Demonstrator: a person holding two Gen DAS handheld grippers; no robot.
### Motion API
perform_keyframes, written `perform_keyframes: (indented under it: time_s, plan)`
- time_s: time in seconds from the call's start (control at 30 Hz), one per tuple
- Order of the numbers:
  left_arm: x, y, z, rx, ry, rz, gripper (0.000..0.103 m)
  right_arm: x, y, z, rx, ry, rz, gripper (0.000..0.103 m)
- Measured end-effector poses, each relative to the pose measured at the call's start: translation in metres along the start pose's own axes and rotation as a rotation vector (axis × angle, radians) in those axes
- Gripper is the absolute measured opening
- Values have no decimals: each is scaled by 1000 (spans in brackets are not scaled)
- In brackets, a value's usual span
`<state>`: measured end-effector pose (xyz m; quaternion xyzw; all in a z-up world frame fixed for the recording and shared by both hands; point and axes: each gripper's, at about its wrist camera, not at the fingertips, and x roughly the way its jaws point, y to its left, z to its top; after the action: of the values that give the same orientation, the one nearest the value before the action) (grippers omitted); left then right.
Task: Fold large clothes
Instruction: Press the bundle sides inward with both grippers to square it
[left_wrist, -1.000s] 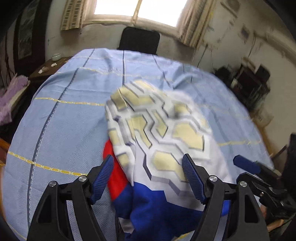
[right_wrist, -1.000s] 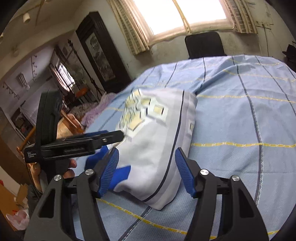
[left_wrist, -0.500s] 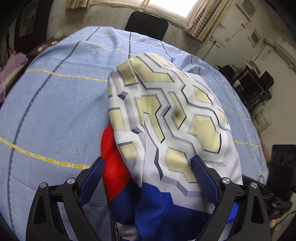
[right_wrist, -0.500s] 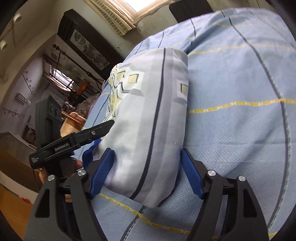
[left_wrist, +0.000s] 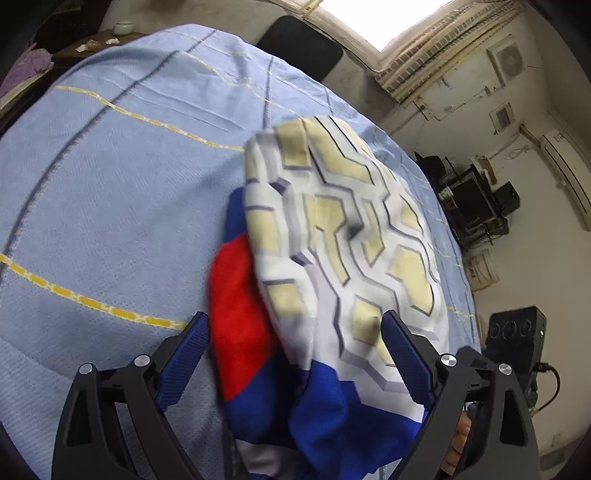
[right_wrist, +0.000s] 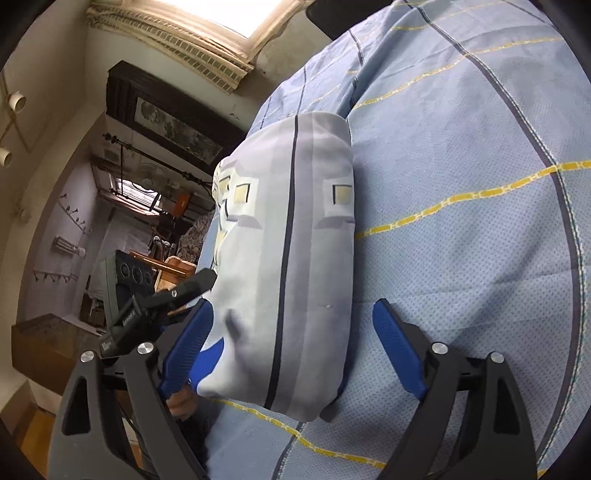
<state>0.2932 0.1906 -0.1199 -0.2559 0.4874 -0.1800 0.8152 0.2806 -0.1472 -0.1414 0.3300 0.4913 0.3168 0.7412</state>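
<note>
A light blue bedsheet (left_wrist: 122, 206) with yellow and dark stripes covers the bed. Behind it stand a black chair back (left_wrist: 300, 46) and a bright window (left_wrist: 384, 18) with pale curtains (right_wrist: 177, 35). A dark framed picture (right_wrist: 173, 125) hangs on the wall, and what may be stacked electronics (left_wrist: 476, 199) fill one blurred corner.

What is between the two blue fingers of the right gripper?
In the right wrist view, the folded garment lies between the open right gripper's fingers, on the blue bedsheet.

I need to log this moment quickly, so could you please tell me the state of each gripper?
Left gripper: open, jaws straddling the folded garment, not clamped.
Right gripper: open, jaws either side of the garment's near end.
</note>
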Motion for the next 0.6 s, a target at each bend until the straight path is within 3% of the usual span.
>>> perform_keyframes:
  time_s: [0.17, 0.4, 0.6]
  plan:
    - [13, -13, -3, 34, 29, -44, 94, 16, 2, 14, -11, 76, -38, 88]
    - [20, -12, -6, -4, 35, -113, 86, 35, 13, 20, -99, 47, -24, 88]
    - [17, -20, -11, 26, 6, -129, 72, 34, 17, 13, -130, 25, -8, 72]
